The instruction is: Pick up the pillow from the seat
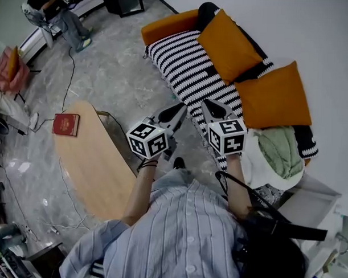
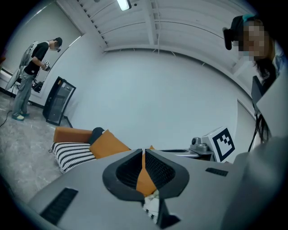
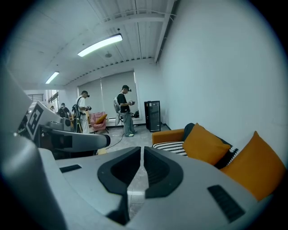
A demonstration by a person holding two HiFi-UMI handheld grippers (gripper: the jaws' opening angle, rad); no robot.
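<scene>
Two square orange fabric pillows rest on the seat of a sofa draped in a black-and-white striped cover, both leaning against its back. The farther pillow sits toward the orange armrest. The nearer pillow sits just beside a crumpled pale green cloth. Neither pillow is touched. The left hand-held gripper and the right hand-held gripper hang side by side at the seat's front edge, apart from both pillows. Each has its jaws pressed together with nothing between them. To the person's left, a light oval wooden counter carries a red book and stands on a grey marbled floor.
</scene>
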